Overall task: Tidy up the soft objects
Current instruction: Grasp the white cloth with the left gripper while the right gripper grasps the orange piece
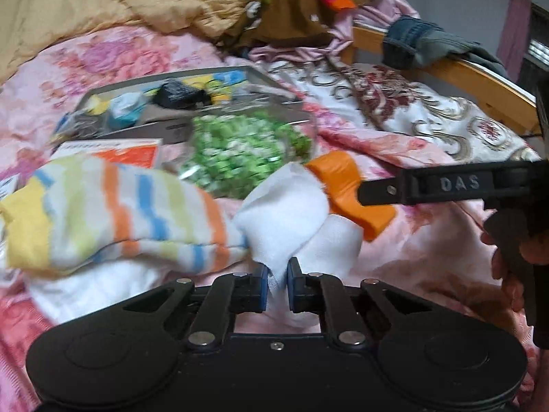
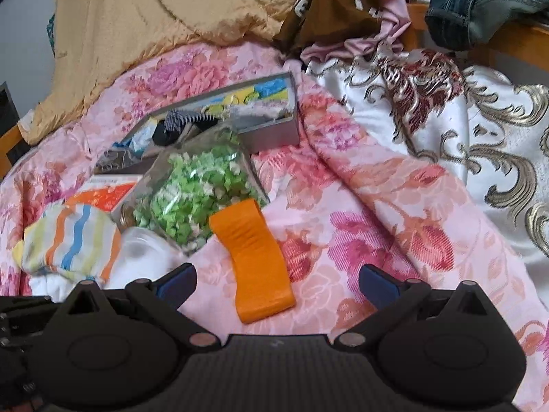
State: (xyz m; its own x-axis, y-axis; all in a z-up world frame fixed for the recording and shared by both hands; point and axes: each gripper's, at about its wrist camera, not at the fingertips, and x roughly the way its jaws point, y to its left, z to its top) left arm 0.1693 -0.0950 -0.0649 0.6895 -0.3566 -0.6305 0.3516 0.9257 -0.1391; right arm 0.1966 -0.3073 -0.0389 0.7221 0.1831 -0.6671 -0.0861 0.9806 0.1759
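A white cloth (image 1: 284, 206) lies bunched on the pink floral bedspread (image 1: 429, 240) beside a striped sock (image 1: 113, 213), pinched between the left gripper (image 1: 278, 283) pads, while the right gripper (image 2: 278, 283) stands wide apart over an orange piece (image 2: 254, 261).

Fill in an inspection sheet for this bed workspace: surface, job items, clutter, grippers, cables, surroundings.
Surface: pink floral quilt, rumpled, covering the bed.
Job's things: white cloth pinched at its near edge; striped sock lying left of it, touching; orange strap flat on the quilt.
Clutter: grey tray of small items; clear bag of green bits; orange-and-white box; tan blanket; piled clothes; white patterned cover.
Grippers: left gripper shut on the white cloth; right gripper open, empty, over the orange strap.
Cables: nothing seen.
Surroundings: wooden bed rail with jeans draped over it; grey wall behind.
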